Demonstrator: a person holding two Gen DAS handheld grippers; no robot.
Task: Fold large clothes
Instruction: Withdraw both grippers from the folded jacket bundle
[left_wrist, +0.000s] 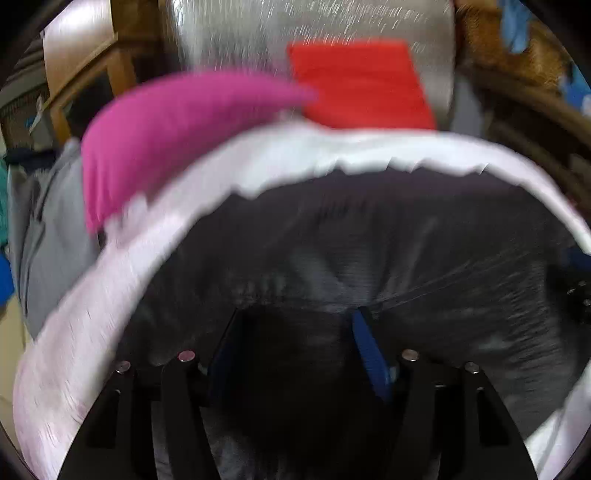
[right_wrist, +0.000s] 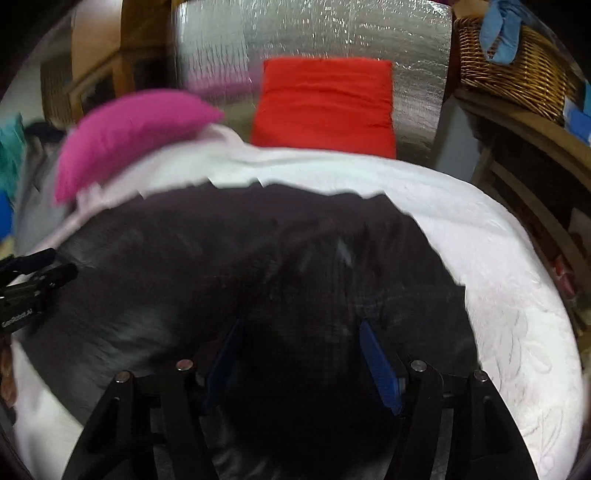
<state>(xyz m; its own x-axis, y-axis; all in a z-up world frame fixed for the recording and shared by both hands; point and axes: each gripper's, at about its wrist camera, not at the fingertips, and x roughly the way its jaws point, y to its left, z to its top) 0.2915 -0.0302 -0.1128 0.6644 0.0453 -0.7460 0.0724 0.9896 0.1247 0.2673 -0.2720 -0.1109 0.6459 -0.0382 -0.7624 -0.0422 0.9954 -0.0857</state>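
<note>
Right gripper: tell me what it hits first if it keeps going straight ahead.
The right gripper points straight into the dark garment spread on the white bedding, so it meets that first. Fabric may already lie between its fingers; blur hides contact.

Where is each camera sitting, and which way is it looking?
Left wrist: sits on the left gripper, looking forward along its blue fingers over the dark garment.
Right wrist: sits on the right gripper, facing the same way; the other gripper's black body peeks in at the left edge.
Shared: dark garment, white bed cover, pink pillow, red cushion.
</note>
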